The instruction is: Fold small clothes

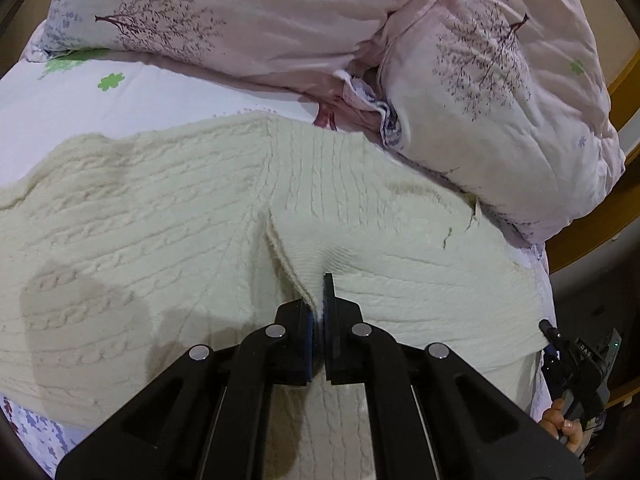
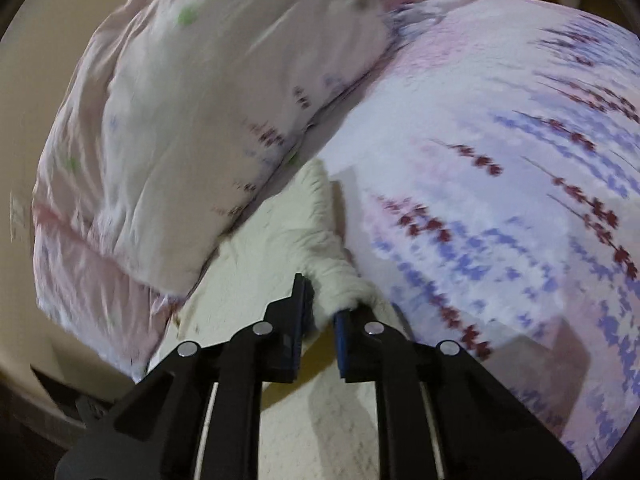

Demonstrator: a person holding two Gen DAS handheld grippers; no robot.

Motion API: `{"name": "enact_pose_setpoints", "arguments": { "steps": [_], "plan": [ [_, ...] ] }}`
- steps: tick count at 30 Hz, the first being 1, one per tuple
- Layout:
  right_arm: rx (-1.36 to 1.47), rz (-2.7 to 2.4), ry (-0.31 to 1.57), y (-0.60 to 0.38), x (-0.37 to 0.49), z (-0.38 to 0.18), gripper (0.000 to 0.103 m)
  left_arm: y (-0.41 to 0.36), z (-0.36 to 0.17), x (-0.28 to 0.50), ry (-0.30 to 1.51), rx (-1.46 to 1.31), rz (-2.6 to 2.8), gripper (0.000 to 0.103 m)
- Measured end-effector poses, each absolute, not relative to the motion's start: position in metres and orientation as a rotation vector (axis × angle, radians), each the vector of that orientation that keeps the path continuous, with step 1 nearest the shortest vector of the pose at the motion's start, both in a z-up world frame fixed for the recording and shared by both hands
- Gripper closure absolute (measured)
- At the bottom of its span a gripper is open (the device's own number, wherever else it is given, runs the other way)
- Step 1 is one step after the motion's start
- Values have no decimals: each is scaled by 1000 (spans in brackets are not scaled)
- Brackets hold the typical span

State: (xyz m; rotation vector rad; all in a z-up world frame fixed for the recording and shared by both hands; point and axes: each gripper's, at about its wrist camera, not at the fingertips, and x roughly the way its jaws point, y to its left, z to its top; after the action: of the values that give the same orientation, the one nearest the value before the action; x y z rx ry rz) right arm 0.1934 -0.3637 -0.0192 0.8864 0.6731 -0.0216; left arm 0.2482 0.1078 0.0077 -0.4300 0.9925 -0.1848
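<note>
A cream cable-knit sweater [image 1: 140, 240] lies spread on the bed. My left gripper [image 1: 320, 300] is shut on a raised fold of the sweater near its middle front edge. In the right wrist view my right gripper [image 2: 326, 300] is shut on a bunched edge of the same sweater [image 2: 292, 224] and holds it just above the sheet. The right gripper's body and the hand holding it also show at the right edge of the left wrist view [image 1: 576, 364]. The right wrist view is blurred by motion.
A rumpled pink floral duvet [image 1: 500, 100] lies piled along the back and right of the sweater, also in the right wrist view [image 2: 160, 120]. The floral bed sheet [image 2: 500, 200] stretches to the right. A wooden bed frame [image 1: 624, 80] runs along the right edge.
</note>
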Motion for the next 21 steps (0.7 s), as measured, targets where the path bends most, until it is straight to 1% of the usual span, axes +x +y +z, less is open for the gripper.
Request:
{"name": "enact_pose_setpoints", "arguments": {
  "steps": [3,5,6,7,8,10,12,13,14,15,16,17,18,21],
  "plan": [
    [899,-73,725,-362,187,-29,91,107,4,246,993,-427,-174,100],
    [864,-108,740,-357,175,-22,88,108,5,245,996,-436,-178,100],
    [847,-126,741,-355,170,-18,78,108,5,245,999,-443,-182,100],
    [794,-199,728,-352,161,-8,54,108,5,245,1004,-453,-189,100],
    [751,-243,697,-349,154,2,49,110,5,244,1007,-464,-195,100],
    [627,-211,615,-335,148,27,48,113,8,240,1010,-480,-201,99],
    [510,-98,633,-310,157,42,48,118,13,233,1003,-493,-220,99],
    [427,-2,687,-287,170,46,48,121,16,228,995,-501,-228,99],
    [388,37,717,-275,175,46,48,124,20,223,985,-506,-235,94],
    [342,77,748,-259,182,44,48,130,25,214,970,-509,-240,76],
    [281,112,774,-240,188,41,48,136,30,206,953,-512,-236,62],
    [220,131,794,-223,194,38,48,144,36,197,929,-515,-218,40],
    [174,138,809,-210,197,34,48,156,43,183,887,-516,-187,36],
    [86,147,878,-182,214,16,48,192,54,150,838,-514,-122,36]
  ]
}}
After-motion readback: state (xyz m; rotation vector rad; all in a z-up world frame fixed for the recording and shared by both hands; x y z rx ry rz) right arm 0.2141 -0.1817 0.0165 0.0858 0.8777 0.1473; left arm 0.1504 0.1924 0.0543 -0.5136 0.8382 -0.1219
